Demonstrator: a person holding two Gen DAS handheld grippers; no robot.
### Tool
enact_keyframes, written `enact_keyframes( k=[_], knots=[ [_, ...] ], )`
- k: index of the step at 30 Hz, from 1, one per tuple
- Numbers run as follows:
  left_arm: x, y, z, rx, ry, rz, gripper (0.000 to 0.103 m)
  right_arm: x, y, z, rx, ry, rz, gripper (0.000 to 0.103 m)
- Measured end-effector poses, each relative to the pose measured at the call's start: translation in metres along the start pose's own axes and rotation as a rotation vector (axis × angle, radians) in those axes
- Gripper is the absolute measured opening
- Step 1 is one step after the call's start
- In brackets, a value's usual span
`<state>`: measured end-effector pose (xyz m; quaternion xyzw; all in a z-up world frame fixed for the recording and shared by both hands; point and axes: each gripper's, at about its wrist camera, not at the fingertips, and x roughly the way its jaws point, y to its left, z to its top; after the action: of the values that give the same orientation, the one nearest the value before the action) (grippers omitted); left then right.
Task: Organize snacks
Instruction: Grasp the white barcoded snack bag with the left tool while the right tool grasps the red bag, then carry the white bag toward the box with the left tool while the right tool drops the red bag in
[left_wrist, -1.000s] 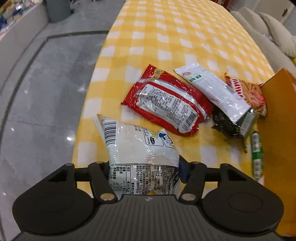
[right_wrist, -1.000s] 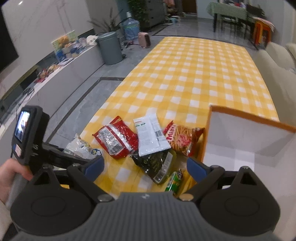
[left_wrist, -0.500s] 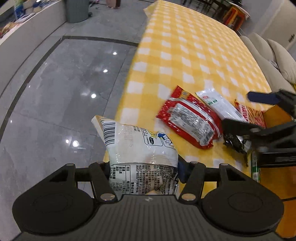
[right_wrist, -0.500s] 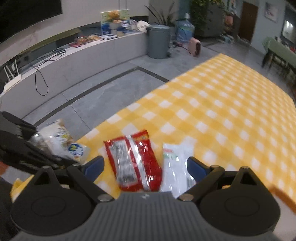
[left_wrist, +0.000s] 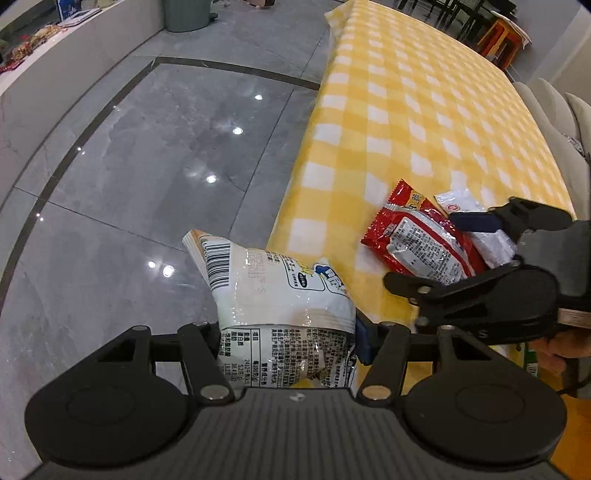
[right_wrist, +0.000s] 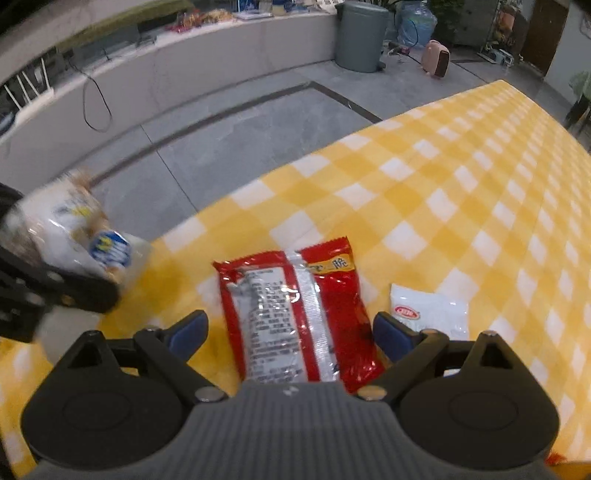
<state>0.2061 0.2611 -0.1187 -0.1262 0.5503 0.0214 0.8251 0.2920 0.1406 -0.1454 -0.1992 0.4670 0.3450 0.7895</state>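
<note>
My left gripper (left_wrist: 286, 341) is shut on a white snack bag (left_wrist: 280, 295) with a barcode, held up over the table's near corner and the floor. The same white bag (right_wrist: 74, 232) shows blurred at the left of the right wrist view. A red snack packet (right_wrist: 295, 317) lies flat on the yellow checked tablecloth (right_wrist: 443, 192), and my right gripper (right_wrist: 290, 334) stands open with a blue pad on either side of it, not pressing it. In the left wrist view the right gripper (left_wrist: 443, 251) hovers over that red packet (left_wrist: 417, 240). A white packet (right_wrist: 428, 314) lies beside the red one.
Grey tiled floor (left_wrist: 129, 166) lies off the table's left edge. A low white counter (right_wrist: 147, 70) and a grey bin (right_wrist: 360, 35) stand beyond it. Pale sofa cushions (left_wrist: 554, 122) line the table's far side. A person's hand (left_wrist: 561, 347) holds the right gripper.
The right gripper swung left and came down over the red packet, which now lies between its open fingers. The left gripper carried the white bag left, off past the table edge.
</note>
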Motion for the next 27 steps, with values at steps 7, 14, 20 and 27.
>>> enact_keyframes(
  k=[7,14,20,27],
  knots=[
    [-0.002,0.000,-0.001,0.003,-0.010,0.018,0.068,0.004,-0.009,0.001,0.050,-0.014,-0.001,0.076],
    [-0.008,0.000,-0.005,-0.001,-0.031,0.037,0.068,-0.008,-0.013,-0.006,0.172,-0.055,0.031,0.073],
    [-0.022,-0.005,-0.017,0.026,-0.057,0.035,0.068,-0.039,-0.030,-0.011,0.368,-0.136,0.110,0.073],
    [-0.040,-0.017,-0.032,0.025,-0.066,-0.007,0.068,-0.105,-0.037,-0.029,0.562,-0.275,0.204,0.073]
  ],
)
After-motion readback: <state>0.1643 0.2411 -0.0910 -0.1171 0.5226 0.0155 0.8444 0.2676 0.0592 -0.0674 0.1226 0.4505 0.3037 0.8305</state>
